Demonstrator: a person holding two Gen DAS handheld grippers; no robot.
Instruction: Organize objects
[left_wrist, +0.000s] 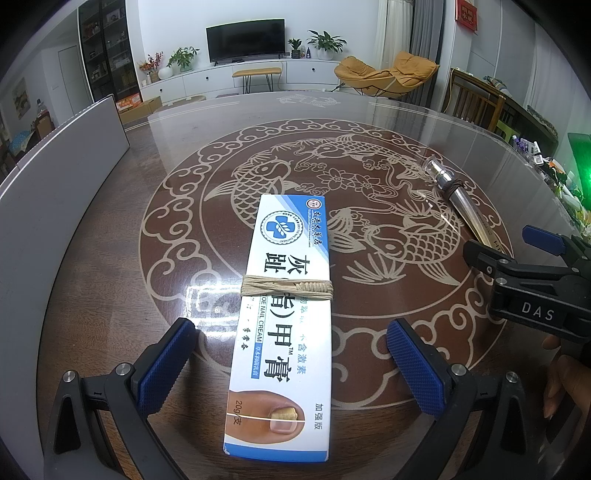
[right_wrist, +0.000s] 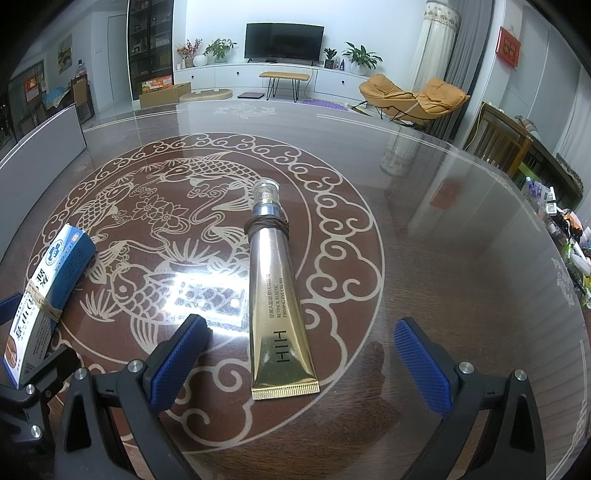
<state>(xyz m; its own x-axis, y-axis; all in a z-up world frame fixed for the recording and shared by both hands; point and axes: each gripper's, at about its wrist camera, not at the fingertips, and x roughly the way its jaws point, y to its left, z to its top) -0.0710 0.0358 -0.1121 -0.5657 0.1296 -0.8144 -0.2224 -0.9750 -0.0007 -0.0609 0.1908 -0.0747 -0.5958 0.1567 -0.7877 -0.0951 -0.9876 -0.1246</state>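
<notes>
A white and blue nail cream box (left_wrist: 284, 317) with a tan cord band (left_wrist: 286, 288) around its middle lies flat on the table. My left gripper (left_wrist: 291, 363) is open, its fingers on either side of the box's near end, not touching it. A gold eye cream tube (right_wrist: 275, 295) with a brown cord band (right_wrist: 266, 226) around its neck lies between the open fingers of my right gripper (right_wrist: 301, 363). The box also shows at the left of the right wrist view (right_wrist: 44, 291). The tube (left_wrist: 461, 199) and the right gripper (left_wrist: 517, 254) show in the left wrist view.
The table is dark wood under glass with a round fish pattern (left_wrist: 332, 206). A grey panel (left_wrist: 55, 192) stands along its left edge. Cluttered small items (right_wrist: 565, 236) sit at the far right edge. A living room with a TV lies beyond.
</notes>
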